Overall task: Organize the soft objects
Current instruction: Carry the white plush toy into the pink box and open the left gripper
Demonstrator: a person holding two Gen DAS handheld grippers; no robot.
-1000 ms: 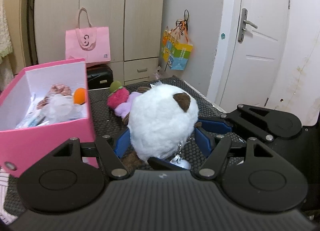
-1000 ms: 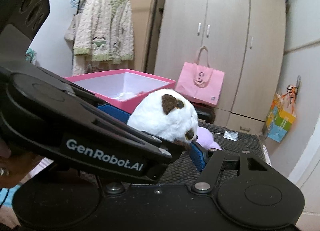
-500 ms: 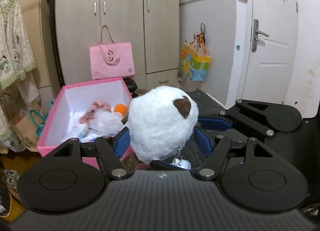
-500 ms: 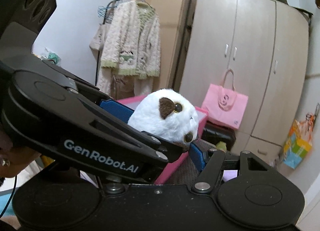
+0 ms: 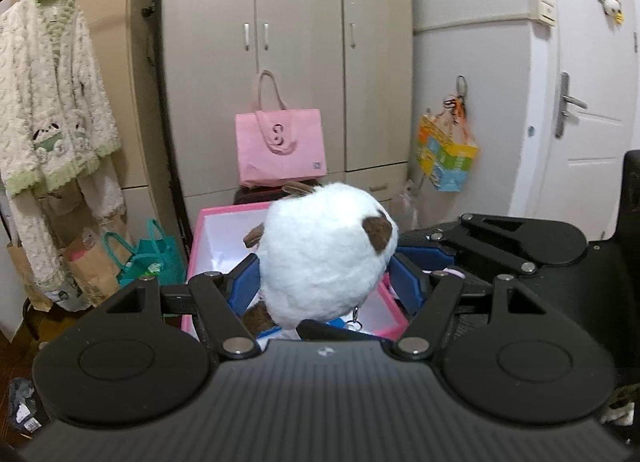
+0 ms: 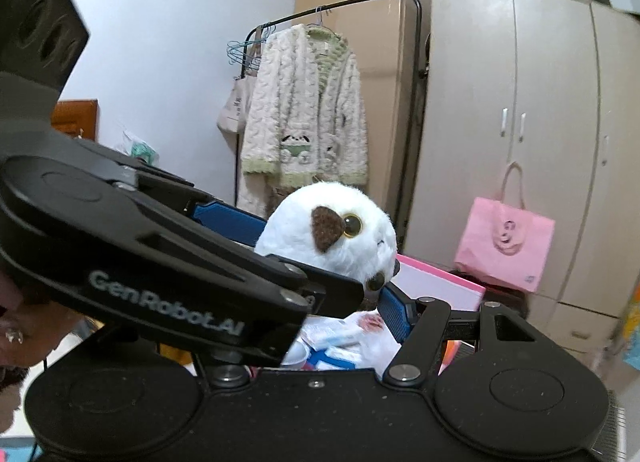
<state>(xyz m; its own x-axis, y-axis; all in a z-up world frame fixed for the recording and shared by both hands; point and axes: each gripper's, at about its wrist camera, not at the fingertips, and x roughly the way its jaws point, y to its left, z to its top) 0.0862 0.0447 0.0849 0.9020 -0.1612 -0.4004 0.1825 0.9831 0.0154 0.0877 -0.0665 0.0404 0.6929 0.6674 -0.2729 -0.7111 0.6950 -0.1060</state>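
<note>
Both grippers, left [image 5: 326, 282] and right [image 6: 320, 282], clamp their blue pads on a white plush owl [image 5: 326, 258], held above an open pink box [image 5: 218, 218] of soft items.

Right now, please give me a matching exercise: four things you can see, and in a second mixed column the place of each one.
Things:
1. white plush toy
2. pink tote bag
3. fluffy cardigan
4. colourful bag

Places:
A. hanging on the clothes rail
B. in front of the wardrobe doors
C. between the blue pads, above the pink box
D. hanging from a wall hook beside the door

Pairs: 1-C, 2-B, 3-A, 4-D
</note>
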